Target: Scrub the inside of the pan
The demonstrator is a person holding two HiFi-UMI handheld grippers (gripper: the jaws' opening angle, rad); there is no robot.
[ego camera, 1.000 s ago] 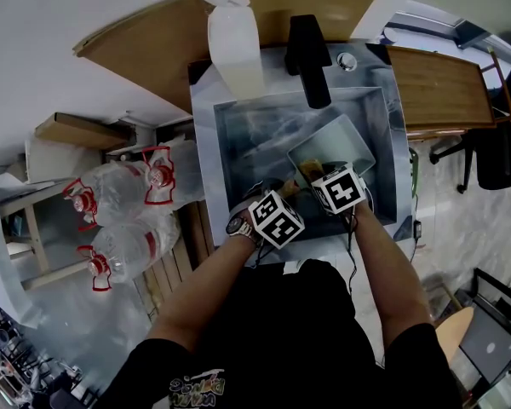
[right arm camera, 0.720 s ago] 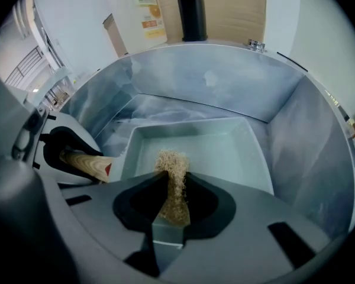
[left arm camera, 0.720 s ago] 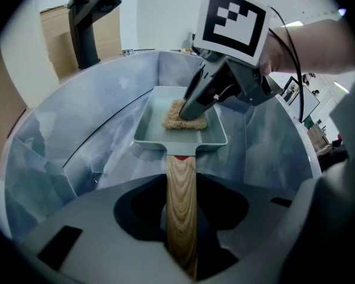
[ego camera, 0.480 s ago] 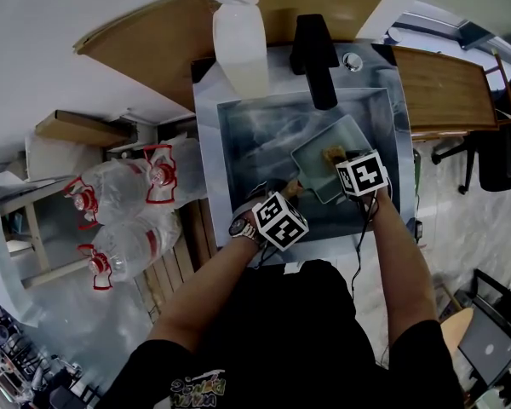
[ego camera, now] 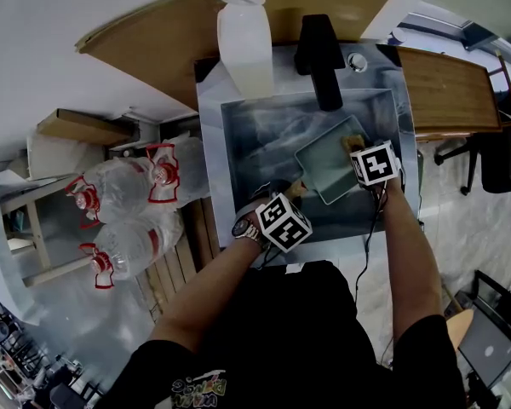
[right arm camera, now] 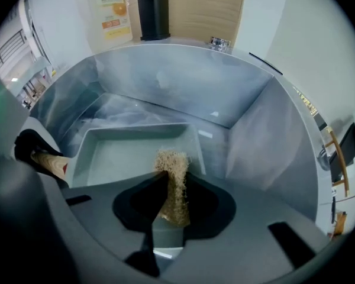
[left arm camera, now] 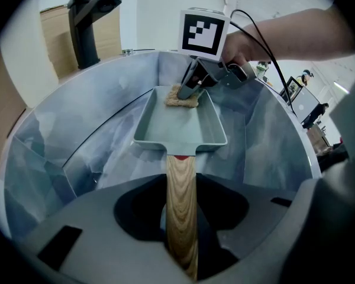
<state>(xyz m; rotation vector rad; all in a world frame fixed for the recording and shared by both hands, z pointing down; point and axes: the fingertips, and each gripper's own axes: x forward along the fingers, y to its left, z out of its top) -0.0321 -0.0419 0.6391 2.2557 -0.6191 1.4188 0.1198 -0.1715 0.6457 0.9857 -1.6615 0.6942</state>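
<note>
Well, pan handle [left arm camera: 181, 185] inside left claw [left arm camera: 181, 232].

a steel sink [ego camera: 211, 152] had a wooden counter [ego camera: 447, 88] just to its right. a black faucet [ego camera: 319, 58] stood at its far rim, a round knob [ego camera: 355, 60] just beside it, and a cloudy plastic jug [ego camera: 245, 49] at the far left corner. three big water bottles [ego camera: 119, 198] with red caps lay on the floor to the left, near a cardboard box [ego camera: 77, 129]. a black chair [ego camera: 496, 156] stood at the right.
</note>
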